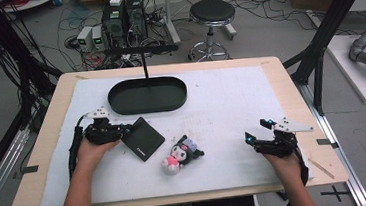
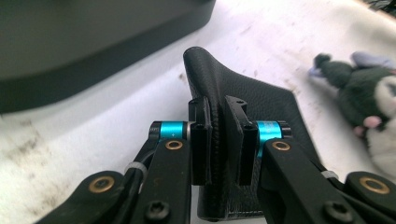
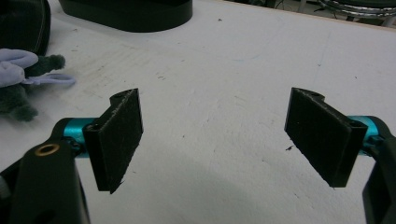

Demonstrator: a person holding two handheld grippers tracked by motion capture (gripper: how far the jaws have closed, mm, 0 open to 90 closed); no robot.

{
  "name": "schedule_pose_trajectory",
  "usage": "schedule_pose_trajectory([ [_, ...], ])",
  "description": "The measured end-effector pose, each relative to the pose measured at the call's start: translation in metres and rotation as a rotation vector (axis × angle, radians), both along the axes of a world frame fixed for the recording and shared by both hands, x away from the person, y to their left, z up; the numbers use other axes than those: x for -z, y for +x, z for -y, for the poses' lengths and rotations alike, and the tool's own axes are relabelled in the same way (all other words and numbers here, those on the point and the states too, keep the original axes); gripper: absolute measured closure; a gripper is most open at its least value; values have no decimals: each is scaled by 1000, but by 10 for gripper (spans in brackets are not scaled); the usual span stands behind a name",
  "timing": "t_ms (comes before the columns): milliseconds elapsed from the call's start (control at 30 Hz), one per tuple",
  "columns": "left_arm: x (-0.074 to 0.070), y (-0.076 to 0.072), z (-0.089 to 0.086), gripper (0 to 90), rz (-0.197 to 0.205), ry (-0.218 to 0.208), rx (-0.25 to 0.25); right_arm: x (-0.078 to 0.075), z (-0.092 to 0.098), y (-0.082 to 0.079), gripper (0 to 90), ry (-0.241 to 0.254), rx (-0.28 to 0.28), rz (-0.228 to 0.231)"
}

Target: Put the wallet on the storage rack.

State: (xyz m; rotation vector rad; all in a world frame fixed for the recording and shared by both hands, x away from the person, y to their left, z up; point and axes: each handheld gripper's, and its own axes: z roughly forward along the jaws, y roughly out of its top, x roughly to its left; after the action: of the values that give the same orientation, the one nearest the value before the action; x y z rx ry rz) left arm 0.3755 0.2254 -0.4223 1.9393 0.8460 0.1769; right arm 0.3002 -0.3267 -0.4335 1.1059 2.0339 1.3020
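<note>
Pinching black pouch (image 2: 243,100) edge, left gripper (image 2: 218,140) clamped | right gripper (image 3: 231,135) released | pouch probably soft, light (leathery) | grip stitched rim

Lab — floor cables (image 1: 263,5), computer towers (image 1: 123,15).

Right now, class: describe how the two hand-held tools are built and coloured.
Both tools are black, built from jointed metal links with brass-coloured pivots and turquoise collars behind flat black pads. The left tool and the right tool each carry a pale grey three-cornered plate on top and trail a black cable. The right tool's pads look rough-faced. Both forearms are bare.
</note>
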Motion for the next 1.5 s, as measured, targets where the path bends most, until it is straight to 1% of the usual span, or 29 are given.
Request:
schedule_pose_trajectory([
  [100, -9, 0, 0, 816, 31, -13, -11, 0, -1, 0, 198, -3, -5, 0],
  [167, -14, 1, 0, 818, 38, -33, -21, 0, -1, 0, 198, -6, -7, 4],
  [300, -23, 5, 1, 819, 65, -71, -45, 0, -1, -1, 198, -2, -4, 3],
  [367, -27, 7, 1, 819, 93, -75, -62, 0, 0, -1, 198, -2, -2, 1],
  [400, -28, 9, 1, 820, 93, -85, -69, 0, 0, -1, 198, 1, -2, -3],
  [433, -29, 11, 1, 820, 97, -88, -73, 0, 0, -1, 198, 1, -2, -3],
  [500, -34, 17, 2, 821, 99, -93, -87, 0, 0, 0, 198, 23, -5, -6],
  [567, -38, 21, 2, 821, 105, -96, -94, -1, -1, 0, 198, 24, -9, -5],
  [633, -42, 26, 2, 821, 120, -103, -103, -1, -2, 0, 198, 22, -11, -3],
  [733, -51, 34, 3, 820, 145, -100, -117, 0, -2, 0, 198, 20, -15, -8],
  [800, -55, 42, 2, 821, 143, -112, -132, 0, -2, 1, 198, 22, -13, -12],
  [867, -59, 50, 1, 821, 141, -112, -146, 0, -1, 1, 198, 23, -12, -11],
  [933, -61, 59, 1, 821, 141, -122, -159, 0, -1, 0, 198, 24, -9, -13],
  [1133, -66, 82, 4, 820, 123, -115, -168, 1, 1, 0, 198, 24, -3, -14],
  [1167, -65, 85, 5, 821, 119, -124, -167, 1, 1, 0, 198, 17, -1, -12],
  [1200, -64, 89, 5, 820, 126, -140, -170, 1, 0, 0, 198, -1, -2, -9],
  [1233, -62, 92, 4, 820, 120, -154, -173, 1, -1, 0, 198, -7, -5, -9],
  [1267, -61, 96, 5, 820, 105, -161, -177, 1, -1, 0, 198, -7, -5, -9],
  [1300, -61, 101, 6, 821, 86, -148, -173, 1, -3, 0, 198, -14, -8, -8],
  [1333, -61, 104, 8, 821, 82, -128, -166, 1, -3, 0, 198, -14, -8, -8],
  [1367, -62, 107, 11, 821, 87, -118, -163, 1, -4, 0, 198, -14, -10, -11],
  [1400, -63, 110, 13, 821, 96, -115, -158, 1, -5, 1, 198, -21, -14, -10],
  [1500, -64, 118, 16, 820, 84, -121, -152, 1, -5, 0, 198, -22, -14, -9],
])
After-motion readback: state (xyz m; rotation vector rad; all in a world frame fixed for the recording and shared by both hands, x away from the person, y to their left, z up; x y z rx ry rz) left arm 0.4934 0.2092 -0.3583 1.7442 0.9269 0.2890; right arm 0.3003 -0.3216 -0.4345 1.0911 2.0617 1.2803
